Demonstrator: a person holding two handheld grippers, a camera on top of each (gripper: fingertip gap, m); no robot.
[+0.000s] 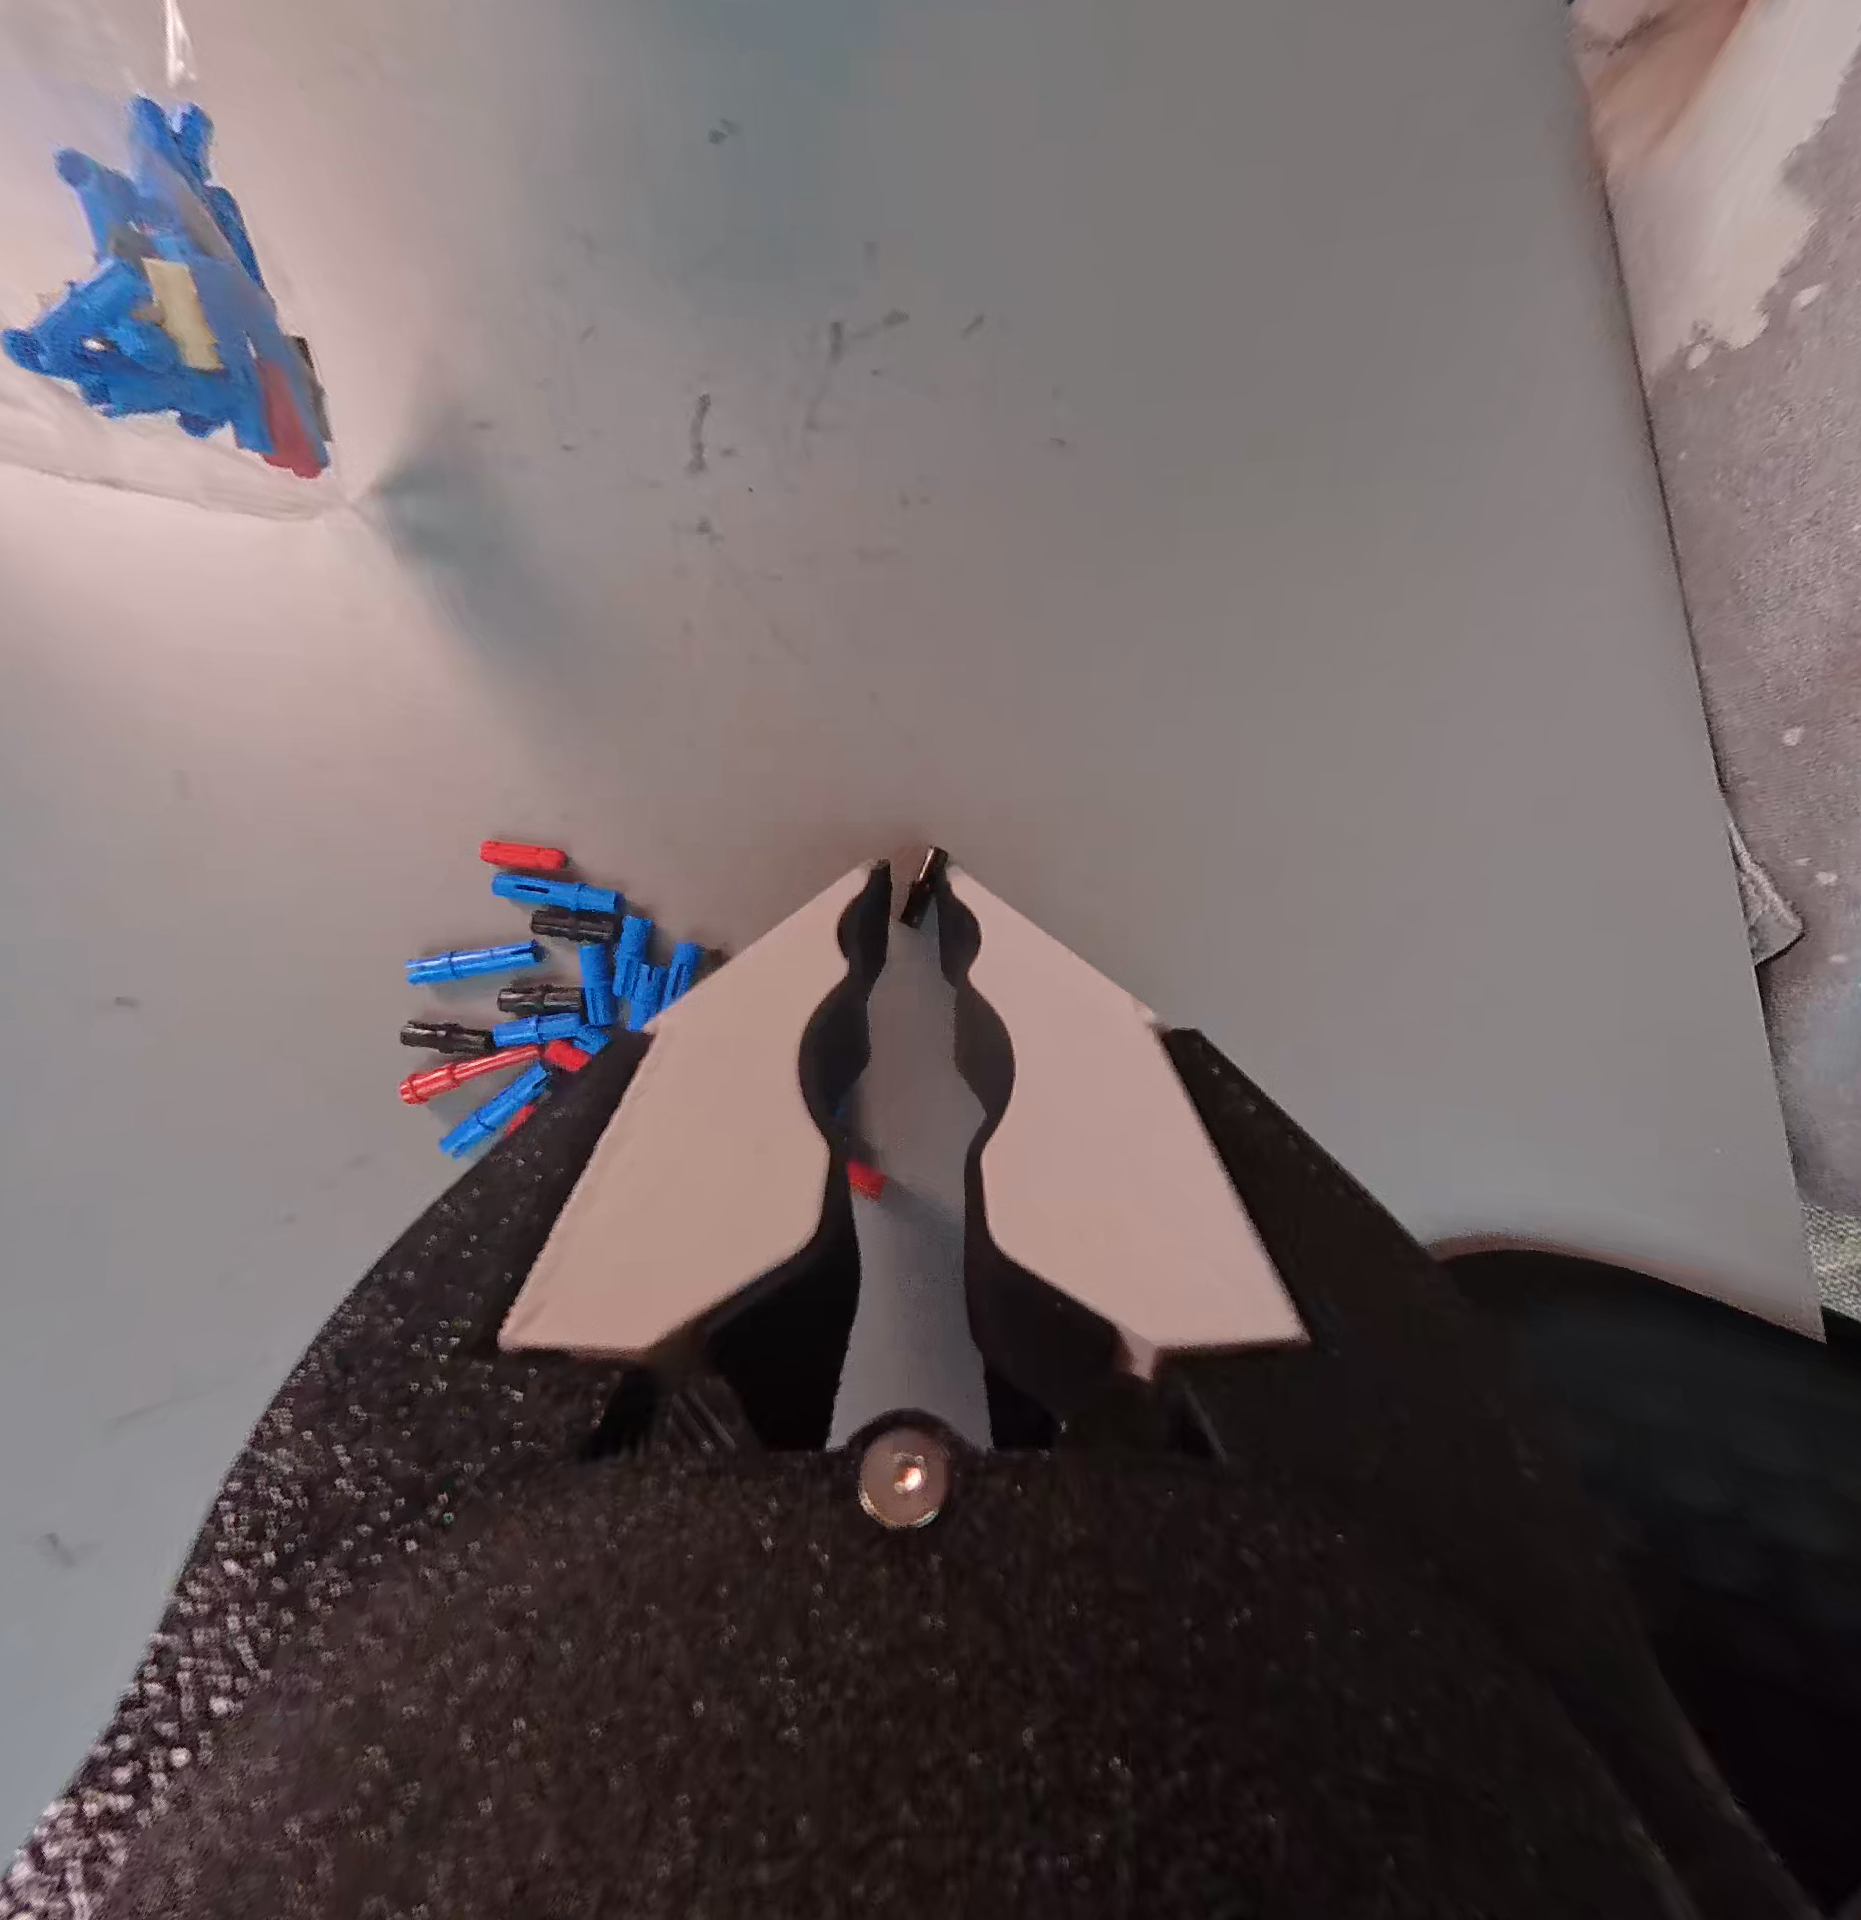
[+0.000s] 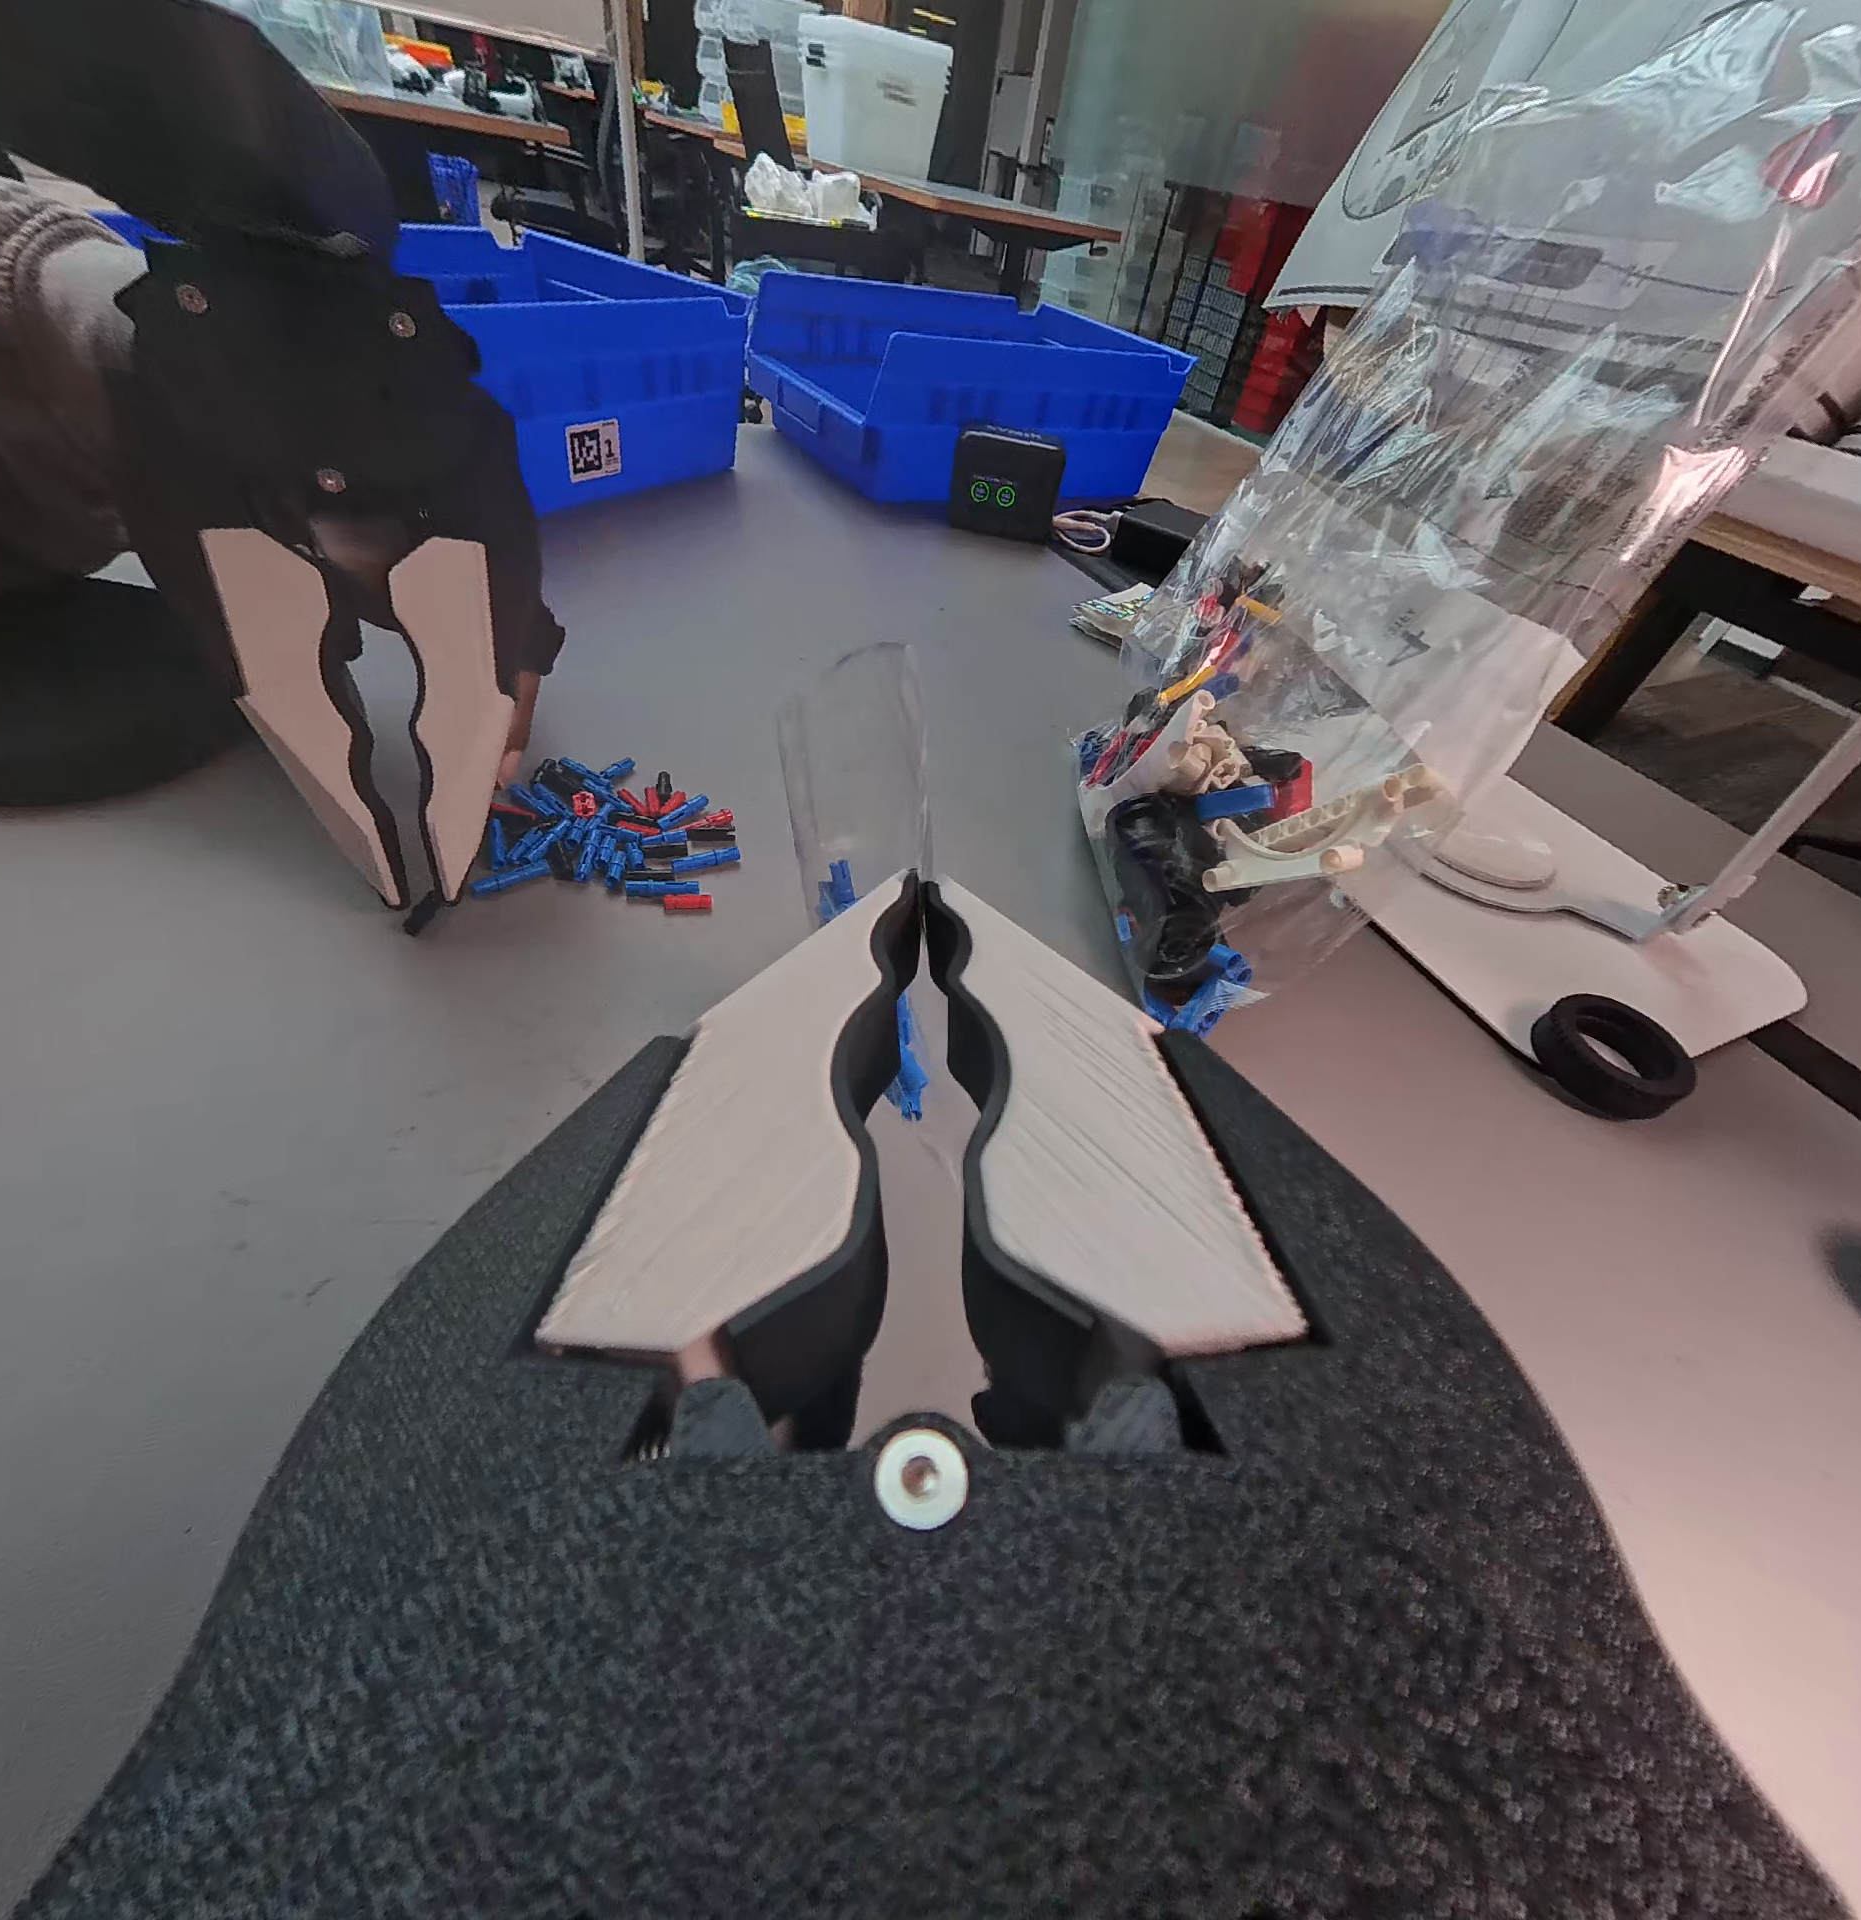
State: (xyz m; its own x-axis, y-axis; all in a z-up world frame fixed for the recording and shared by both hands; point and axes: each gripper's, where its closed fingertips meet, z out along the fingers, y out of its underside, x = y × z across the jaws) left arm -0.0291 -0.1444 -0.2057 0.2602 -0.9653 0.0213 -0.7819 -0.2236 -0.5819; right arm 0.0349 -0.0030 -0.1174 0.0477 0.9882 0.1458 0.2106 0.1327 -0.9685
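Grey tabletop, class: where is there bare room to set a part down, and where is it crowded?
Bare: the tabletop beyond the left tongs, up to its right edge. Crowded: the pin pile beside those tongs, and the big parts bag with the black tyre.

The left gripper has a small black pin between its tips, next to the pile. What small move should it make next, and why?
Probably lift the left gripper straight up a little. The black pin sits only at its very tips, low over the grey table, with the pile of pins close beside.
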